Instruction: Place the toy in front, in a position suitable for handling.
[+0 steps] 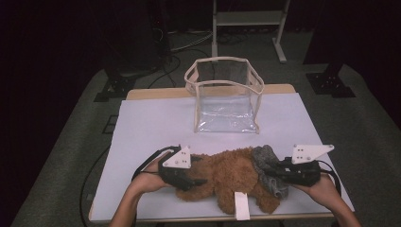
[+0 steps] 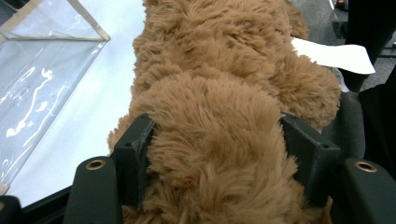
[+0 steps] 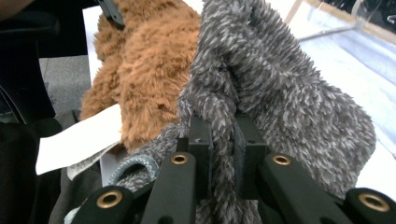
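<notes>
Light falls from above onto my white table cover [image 1: 156, 123], which glows pale while the room behind sinks into near black. Glare streaks the clear plastic bag [image 1: 226, 97] on its floor and front wall. My high view is soft and grainy, low in detail. In my left gripper view the brown plush fur [image 2: 215, 140] is sharp and evenly lit; the grey knit [image 3: 280, 93] in my right gripper view is crisp, its far background blurred.
</notes>
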Demonstrator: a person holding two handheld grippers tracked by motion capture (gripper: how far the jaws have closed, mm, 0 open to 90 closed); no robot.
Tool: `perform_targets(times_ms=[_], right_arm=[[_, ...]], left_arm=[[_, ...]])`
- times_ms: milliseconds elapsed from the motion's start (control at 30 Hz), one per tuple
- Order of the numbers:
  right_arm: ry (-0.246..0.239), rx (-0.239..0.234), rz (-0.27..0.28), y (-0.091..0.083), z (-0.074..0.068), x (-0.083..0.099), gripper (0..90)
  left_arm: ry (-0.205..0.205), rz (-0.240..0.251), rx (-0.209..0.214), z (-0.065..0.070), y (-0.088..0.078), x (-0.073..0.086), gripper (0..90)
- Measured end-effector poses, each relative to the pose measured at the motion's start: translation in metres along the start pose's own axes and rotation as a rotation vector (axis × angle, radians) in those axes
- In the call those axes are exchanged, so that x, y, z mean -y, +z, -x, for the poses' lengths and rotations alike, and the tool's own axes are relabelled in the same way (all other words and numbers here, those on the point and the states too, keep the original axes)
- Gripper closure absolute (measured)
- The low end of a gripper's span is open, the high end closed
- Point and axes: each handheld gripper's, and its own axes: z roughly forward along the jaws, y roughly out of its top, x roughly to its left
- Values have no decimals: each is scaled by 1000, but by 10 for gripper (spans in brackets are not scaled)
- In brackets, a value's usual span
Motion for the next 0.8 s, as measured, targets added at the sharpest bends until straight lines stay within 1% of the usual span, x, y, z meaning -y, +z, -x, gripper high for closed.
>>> perform_targets(times_ms=[67,167,200,300,367,433,500,533,600,667,700,800], right_arm=[[-25,5,-2,0,-1,-8,792],[-51,-1,5,3,0,-23,792],[-68,-4,3,6,0,-32,792],[-99,-12,-5,14,3,-49,792],[-120,-21,-20,22,6,-60,792],[-129,-30,-31,30,10,-69,791],[-128,-43,-41,38,15,-77,790],[-129,-46,-46,41,17,-79,788],[-115,-72,-68,49,20,-81,786],[-118,-91,-94,56,22,-79,787],[-113,-101,-107,58,22,-76,790],[-96,-109,-118,57,21,-69,796]], left_arm=[[2,-1,2,0,0,0,343],[4,0,4,-1,0,0,343],[3,1,5,-1,0,0,343],[4,3,5,0,0,0,343],[5,3,5,0,1,0,343],[8,1,5,1,1,-1,344],[9,1,5,1,1,-1,343],[11,0,3,1,1,-1,343],[14,-1,0,1,1,-2,343],[15,0,2,1,2,-2,343],[17,2,2,1,2,-2,343],[16,1,0,0,2,-4,338]])
